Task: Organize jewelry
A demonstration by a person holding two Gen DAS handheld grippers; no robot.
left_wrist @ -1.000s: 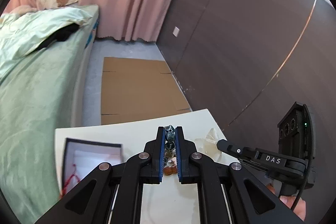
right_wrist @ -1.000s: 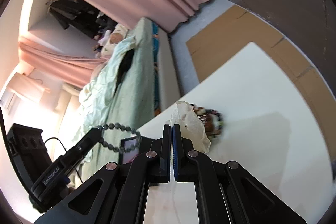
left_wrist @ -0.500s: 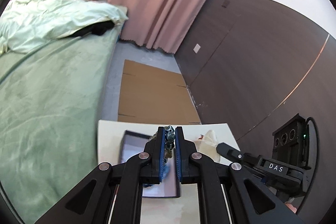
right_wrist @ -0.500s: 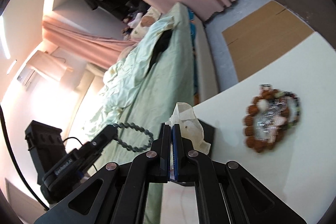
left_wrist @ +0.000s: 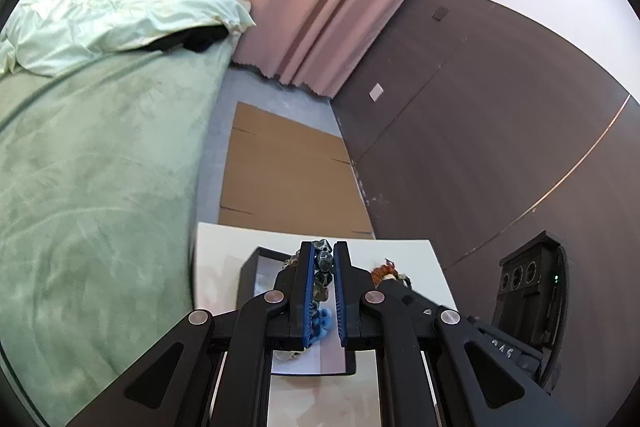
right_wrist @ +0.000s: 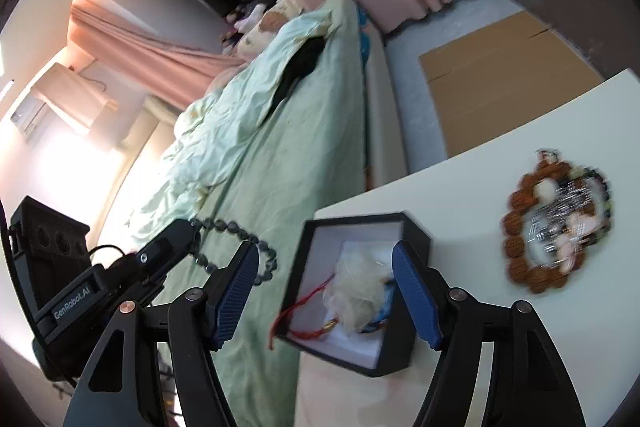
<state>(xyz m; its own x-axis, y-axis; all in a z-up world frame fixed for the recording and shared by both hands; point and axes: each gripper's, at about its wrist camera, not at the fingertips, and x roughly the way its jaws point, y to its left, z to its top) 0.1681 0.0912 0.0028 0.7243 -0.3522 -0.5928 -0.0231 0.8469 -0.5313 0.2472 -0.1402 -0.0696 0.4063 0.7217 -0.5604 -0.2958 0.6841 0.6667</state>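
One box [right_wrist: 416,239], two tools [left_wrist: 323,281] [right_wrist: 324,287], one bead bracelet [right_wrist: 236,233].

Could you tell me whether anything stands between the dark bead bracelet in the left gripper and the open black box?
Nothing visible blocks it. The left gripper holds the dark bead bracelet beside the black box, whose top is open. Inside lie a white pouch and a red cord, leaving little bare floor.

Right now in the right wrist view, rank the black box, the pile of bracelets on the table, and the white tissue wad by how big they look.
1. Black box, largest, though it sits nearest the camera.
2. Pile of bracelets, blurred.
3. White tissue wad, lying inside the box, smallest.
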